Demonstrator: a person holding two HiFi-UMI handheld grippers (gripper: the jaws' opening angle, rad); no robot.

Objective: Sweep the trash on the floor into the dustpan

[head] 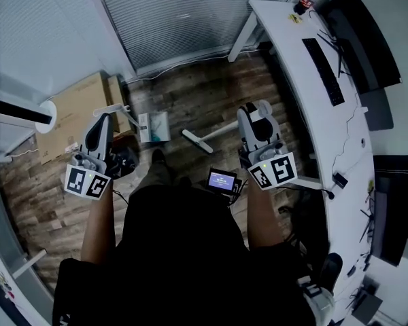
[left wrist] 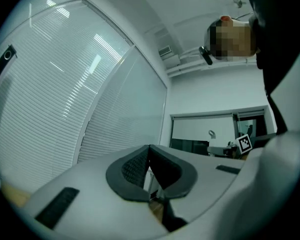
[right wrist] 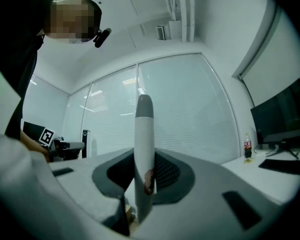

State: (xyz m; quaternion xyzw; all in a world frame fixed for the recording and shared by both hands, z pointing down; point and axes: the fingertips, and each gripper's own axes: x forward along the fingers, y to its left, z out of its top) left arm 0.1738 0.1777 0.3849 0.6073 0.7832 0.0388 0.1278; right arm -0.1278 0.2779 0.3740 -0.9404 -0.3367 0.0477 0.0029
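Gripping a white broom handle (right wrist: 144, 134) in the right gripper (right wrist: 144, 164), pinched from both sides, with the grey-capped end poking up past the jaws. Carrying nothing in the left gripper (left wrist: 149, 156): shut pad to pad and aimed roughly level at the window blinds (left wrist: 65, 109).

Following the handle down in the head view leads to a narrow white broom head (head: 198, 142) resting on the wood floor (head: 47, 209), between the two hands and ahead of them. Lying slantwise, with the long axis running from far-left to near-right. Just beyond its far-left end, with a small gap between, sits what looks like the pale dustpan (head: 154, 126), with a white stalk of a handle reaching left toward the cardboard boxes (head: 78, 107). Nearer the left gripper than the right, then, a little ahead of it and toward the middle.

No telling the trash apart from the floorboards at this size.

Judging by the layout, probably between strokes, or about to take the dustpan with the free left side. Needs opening first, then a reach forward and down to the pan's handle. Worth watching for: nudging the light pan away with the broom head.
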